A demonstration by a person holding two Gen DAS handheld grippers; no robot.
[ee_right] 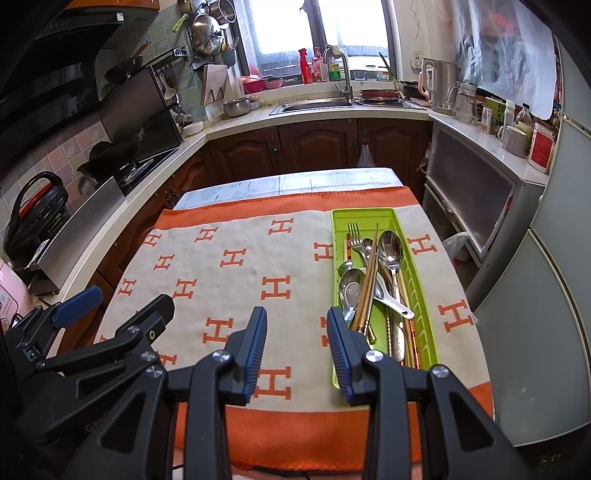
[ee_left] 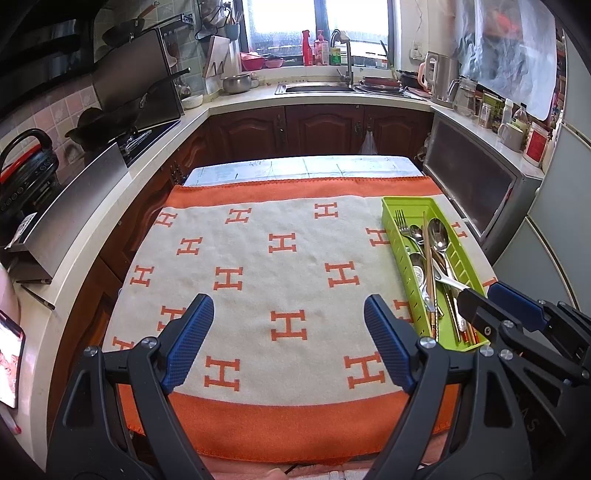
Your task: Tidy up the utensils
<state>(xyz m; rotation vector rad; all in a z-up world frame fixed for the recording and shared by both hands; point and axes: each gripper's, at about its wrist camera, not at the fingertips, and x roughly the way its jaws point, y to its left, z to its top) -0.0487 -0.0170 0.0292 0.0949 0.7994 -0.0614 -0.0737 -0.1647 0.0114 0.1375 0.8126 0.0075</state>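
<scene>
A short orange utensil along the green tray [ee_right: 421, 258]'s left wall is seen only from the right wrist. The tray, on the H-patterned cloth [ee_left: 258, 266], is found just right of the right gripper [ee_right: 296, 352], with steel spoons [ee_right: 390, 246], a fork [ee_right: 355, 236] and chopsticks [ee_right: 369, 273] heaped inside. Both the right gripper and left gripper [ee_left: 288, 343] are held open, empty, ribbed blue pads apart.

Both wrist cameras sat low over the near edge of the blanket [ee_left: 258, 258], side by side, tilted down and facing the window [ee_right: 280, 26]. The left view looked from further left. Both shared the green tray [ee_right: 421, 314] and the kitchen counters [ee_left: 236, 99] beyond.
</scene>
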